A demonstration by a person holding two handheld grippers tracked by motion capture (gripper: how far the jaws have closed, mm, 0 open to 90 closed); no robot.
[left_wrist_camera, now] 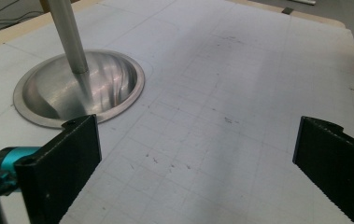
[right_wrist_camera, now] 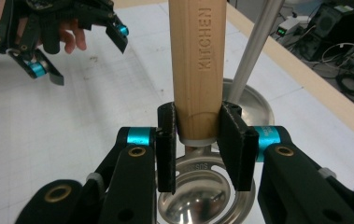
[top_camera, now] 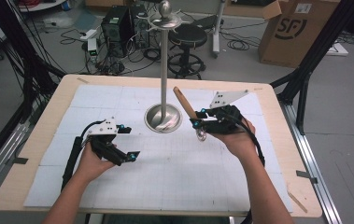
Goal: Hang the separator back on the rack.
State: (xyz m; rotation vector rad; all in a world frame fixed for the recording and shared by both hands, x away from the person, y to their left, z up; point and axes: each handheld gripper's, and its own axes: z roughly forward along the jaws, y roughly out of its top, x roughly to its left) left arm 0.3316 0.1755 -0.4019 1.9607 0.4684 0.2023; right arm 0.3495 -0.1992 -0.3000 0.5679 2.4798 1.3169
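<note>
High view: a pale wooden counter (top_camera: 44,126) carries a white gridded mat (top_camera: 174,172) that covers most of its top, with bare wood left as a border all round. At 12 o'clock of the mat's middle stands a metal stand (top_camera: 164,70), its round dished base (top_camera: 163,118) resting on the mat and a thin upright pole rising to a small tray and a ball on top. The left gripper (top_camera: 127,143) sits at about 9 o'clock on the mat, held in a hand (top_camera: 92,162), its fingers spread wide apart with nothing between them; the left gripper view shows bare mat between them and the dished base just ahead. The right gripper (top_camera: 197,119) is at about 2 o'clock, just beside the base, and its fingers are clamped on a wooden-handled spoon (top_camera: 184,102). The right gripper view shows the light wood handle, stamped KITCHEN, rising between the fingers and a shiny metal bowl with cut-outs below them, above the mat. Beyond the counter at 12 o'clock lies a grey floor (top_camera: 240,60) with a black stool (top_camera: 187,37), a dark computer case (top_camera: 117,29) amid tangled cables, and at 1 o'clock a cardboard box (top_camera: 296,29). Black frame struts stand at both sides.
</note>
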